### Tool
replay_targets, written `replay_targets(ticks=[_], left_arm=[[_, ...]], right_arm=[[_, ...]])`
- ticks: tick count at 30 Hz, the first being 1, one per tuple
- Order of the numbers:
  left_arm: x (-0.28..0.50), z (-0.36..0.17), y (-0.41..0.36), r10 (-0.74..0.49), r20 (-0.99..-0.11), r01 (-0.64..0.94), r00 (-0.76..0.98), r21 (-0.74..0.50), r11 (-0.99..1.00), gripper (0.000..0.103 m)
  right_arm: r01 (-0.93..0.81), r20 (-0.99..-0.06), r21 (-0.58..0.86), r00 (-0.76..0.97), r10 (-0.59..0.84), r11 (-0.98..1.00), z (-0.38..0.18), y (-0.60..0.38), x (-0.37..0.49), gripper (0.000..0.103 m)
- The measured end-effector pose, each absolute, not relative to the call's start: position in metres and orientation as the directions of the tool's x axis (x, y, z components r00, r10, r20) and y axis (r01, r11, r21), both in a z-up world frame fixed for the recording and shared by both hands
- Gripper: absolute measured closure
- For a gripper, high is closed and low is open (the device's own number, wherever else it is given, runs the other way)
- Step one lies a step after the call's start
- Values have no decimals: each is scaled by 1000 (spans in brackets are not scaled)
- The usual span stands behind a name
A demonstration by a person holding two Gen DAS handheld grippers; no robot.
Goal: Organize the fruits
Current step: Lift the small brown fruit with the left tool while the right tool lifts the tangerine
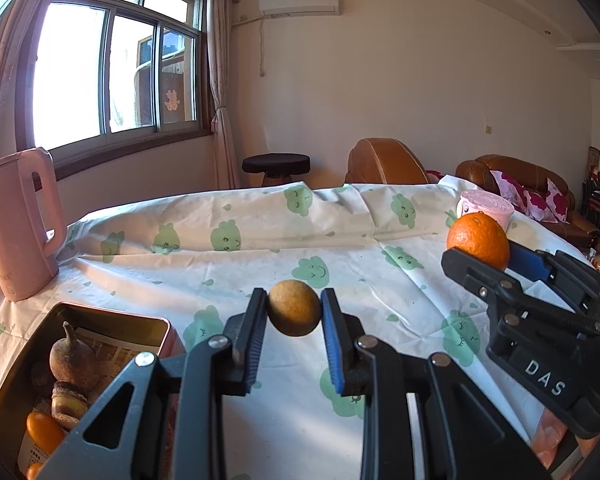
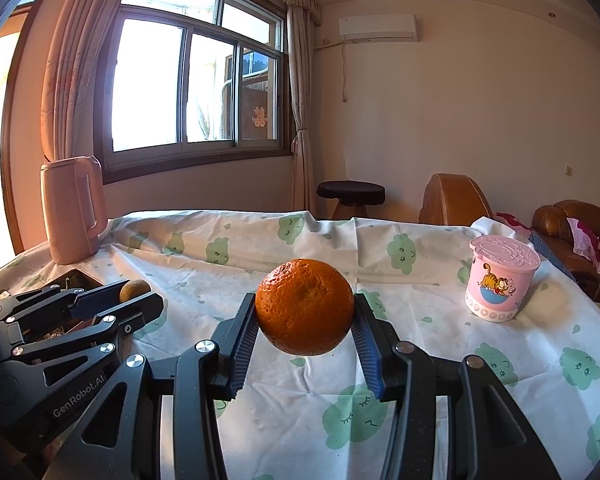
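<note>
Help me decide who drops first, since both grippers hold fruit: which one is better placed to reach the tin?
Left. The left gripper, holding the small brown fruit, hangs right beside the tin. The right gripper holds the orange farther over, toward the pink cup.

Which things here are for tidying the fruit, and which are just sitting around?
For the job:
- orange in the right claw
- small brown fruit in the left claw
- tin with fruit inside

Just sitting around:
- pink kettle
- pink cup
- stool
</note>
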State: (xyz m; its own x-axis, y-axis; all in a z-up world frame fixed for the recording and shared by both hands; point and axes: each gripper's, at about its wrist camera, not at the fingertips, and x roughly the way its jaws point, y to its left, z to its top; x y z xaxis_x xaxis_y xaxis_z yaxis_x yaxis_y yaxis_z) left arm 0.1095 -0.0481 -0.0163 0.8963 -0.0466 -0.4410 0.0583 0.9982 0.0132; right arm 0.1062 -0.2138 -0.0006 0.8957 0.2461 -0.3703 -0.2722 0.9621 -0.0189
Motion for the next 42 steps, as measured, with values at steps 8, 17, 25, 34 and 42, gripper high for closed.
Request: replay_targets(ticks=[8,17,25,34,42], left_arm=[[100,-14,-48,-29,-400,43,916,27,999,74],[88,-11,-48,-4,-354,22,935,47,999,74],[81,-10,-45,6,-334,9,943,44,999,74],[68,-9,-43,7,-318,11,948,54,998,74],[47,-8,-22,14,-315,1,949,45,999,74]], right_arm=[[-266,-337,-21,909,244,964,1,-215,99,55],[-264,-303,-22,921,245,964,4,-217,91,55],[-270,-282,-26,926,252,962,5,-216,84,55],[-288,-280,-29,922,269,957,6,-212,77,55],[-335,-305,-4,898,317,942,5,-200,71,55]])
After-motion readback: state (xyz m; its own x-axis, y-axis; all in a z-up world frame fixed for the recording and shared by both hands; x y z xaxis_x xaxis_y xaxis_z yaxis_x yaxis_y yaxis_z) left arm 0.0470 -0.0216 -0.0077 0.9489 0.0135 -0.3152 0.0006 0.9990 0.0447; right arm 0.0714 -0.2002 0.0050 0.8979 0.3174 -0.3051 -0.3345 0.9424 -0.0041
